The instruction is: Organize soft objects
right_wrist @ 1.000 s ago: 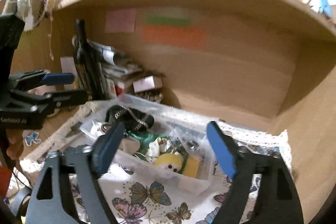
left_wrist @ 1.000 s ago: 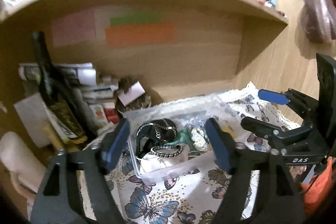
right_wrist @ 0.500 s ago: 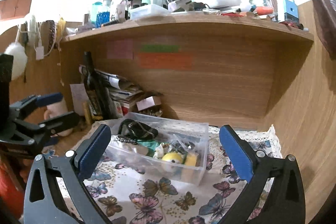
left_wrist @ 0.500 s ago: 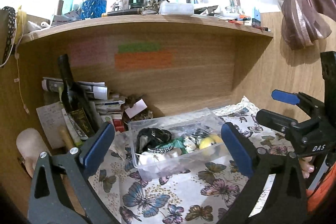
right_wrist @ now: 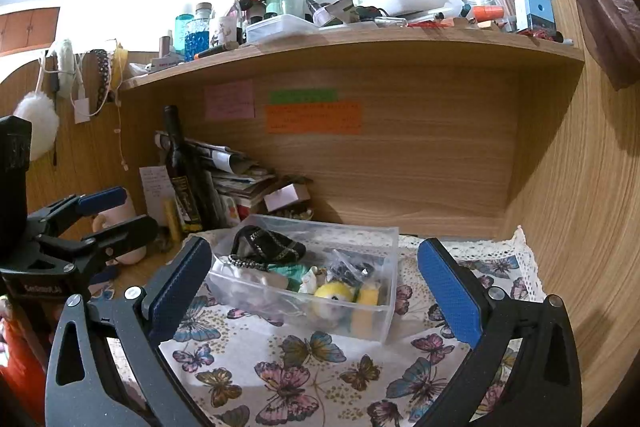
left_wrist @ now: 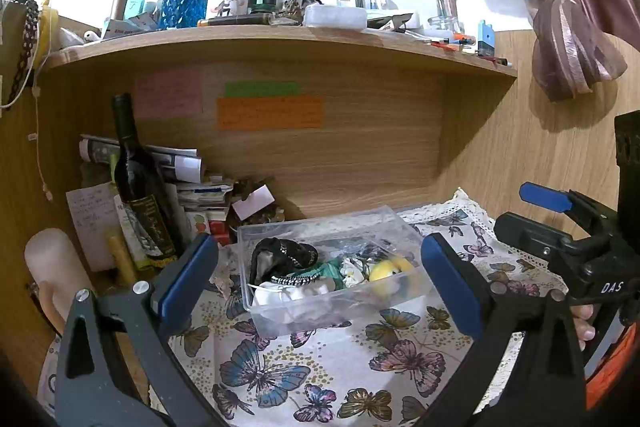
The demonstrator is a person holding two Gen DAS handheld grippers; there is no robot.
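The left claw (left_wrist: 318, 281) hangs with its blue pads wide apart and nothing between them, well short of the box (left_wrist: 404, 227). The right claw (right_wrist: 314, 289) is likewise spread and empty, framing the same box from the other side.

The box, clear plastic, sits on the butterfly cloth (right_wrist: 288, 383) covering the bench, just in front of the back panel. Inside lie the soft things: a black band (right_wrist: 266, 245) at the left end, a teal piece (right_wrist: 290, 273) in the middle, a yellow toy (right_wrist: 332, 295) toward the right, with pale items beneath. No soft thing shows loose on the cloth.

Judging from this, the gathering looks done or nearly so; what may remain is tidying the heap or moving the box. A bottle (left_wrist: 138, 183) and stacked papers (left_wrist: 188, 183) stand behind at left.
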